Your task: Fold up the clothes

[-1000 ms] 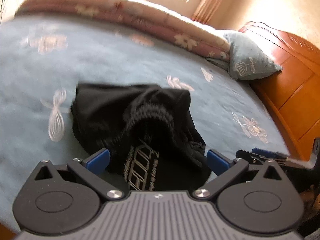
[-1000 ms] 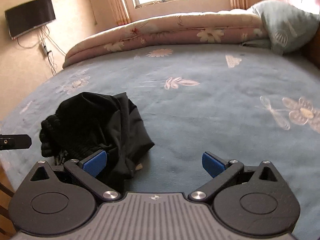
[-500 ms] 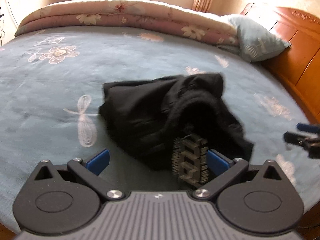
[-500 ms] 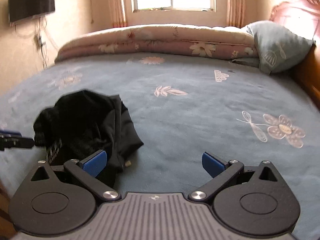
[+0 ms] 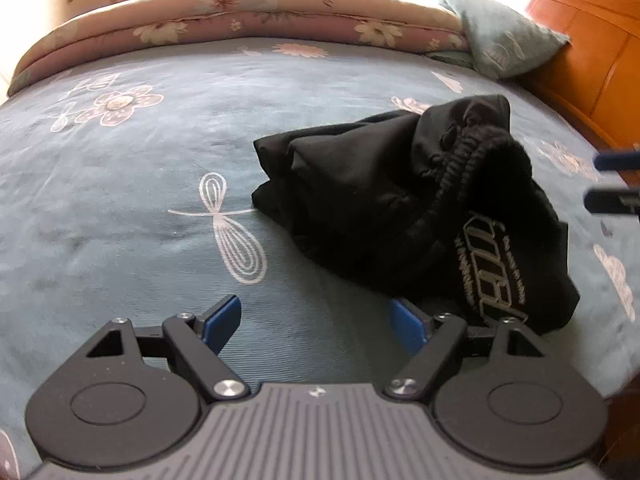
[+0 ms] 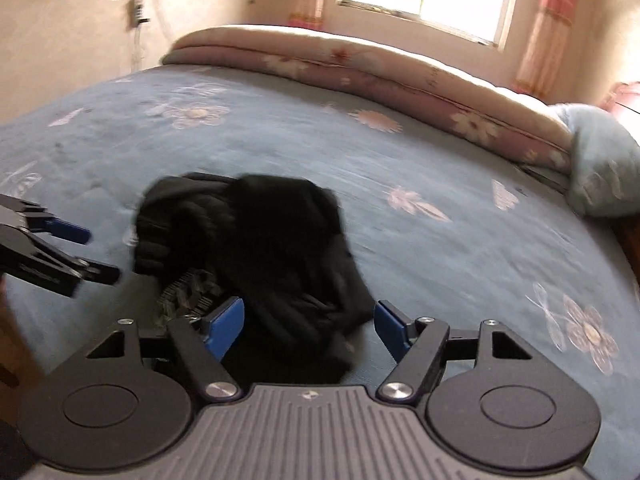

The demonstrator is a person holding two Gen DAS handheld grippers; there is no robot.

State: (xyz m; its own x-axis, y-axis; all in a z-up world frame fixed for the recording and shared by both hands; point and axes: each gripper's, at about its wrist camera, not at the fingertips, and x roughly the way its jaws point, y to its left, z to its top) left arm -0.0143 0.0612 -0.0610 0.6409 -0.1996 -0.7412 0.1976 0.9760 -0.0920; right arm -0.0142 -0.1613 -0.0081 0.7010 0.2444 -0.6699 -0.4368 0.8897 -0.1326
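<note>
Right now the black garment (image 5: 404, 208) is lying in a crumpled heap on the blue flowered bedspread (image 5: 160, 200), toward the wooden headboard (image 5: 592, 52) side, not yet spread or folded. Both tools are hovering close to it: the left gripper (image 5: 316, 320) is sitting over bare bedspread just beside the heap, and the right gripper (image 6: 308, 322) is poised over the heap's near edge. On both, the jaws have just been closing in somewhat but are standing fairly wide, pinching nothing; cloth is lying under the right one's gap, though no pad seems to be pressing on it. The fabric is looking soft, light and floppy, so it will likely sag and bunch when lifted; the thick ribbed band (image 5: 460, 168) running through the heap seems the firmest place to grip, or else a free corner. Pale lettering (image 5: 488, 276) is showing on the cloth, but it is too distorted for me to read.
</note>
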